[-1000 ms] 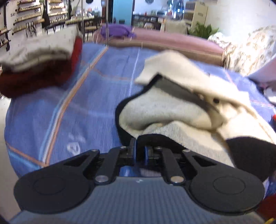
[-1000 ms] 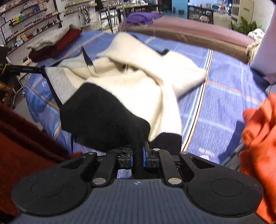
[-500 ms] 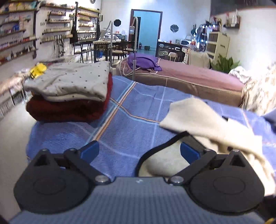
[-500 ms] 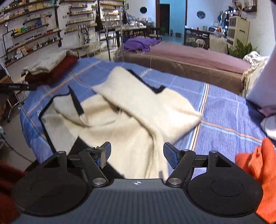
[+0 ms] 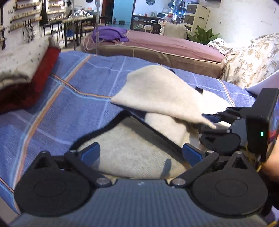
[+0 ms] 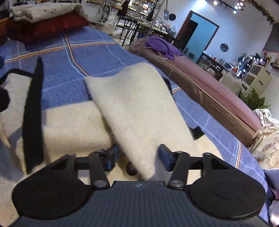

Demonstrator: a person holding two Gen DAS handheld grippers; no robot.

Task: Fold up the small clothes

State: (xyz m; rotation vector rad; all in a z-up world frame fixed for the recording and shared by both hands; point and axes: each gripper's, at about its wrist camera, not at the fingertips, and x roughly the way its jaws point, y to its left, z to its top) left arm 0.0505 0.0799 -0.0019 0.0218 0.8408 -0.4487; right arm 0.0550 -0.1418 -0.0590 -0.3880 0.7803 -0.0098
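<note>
A sweater lay on the bed, one flap folded over its body. A stack of folded clothes sat at the bed's far left corner. A second bed stood behind, a garment on it.

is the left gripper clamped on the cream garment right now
No, the left gripper stands wide open above the cream garment, its blue pads pressing nothing.

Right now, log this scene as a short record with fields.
surface: blue plaid bedspread
garment: cream sweater with black trim, partly folded, sleeve laid across its body
left gripper: open over the sweater's hem, holding nothing
right gripper: jaws closing around the sleeve's end
finished pile: grey dotted top on red garment
</note>
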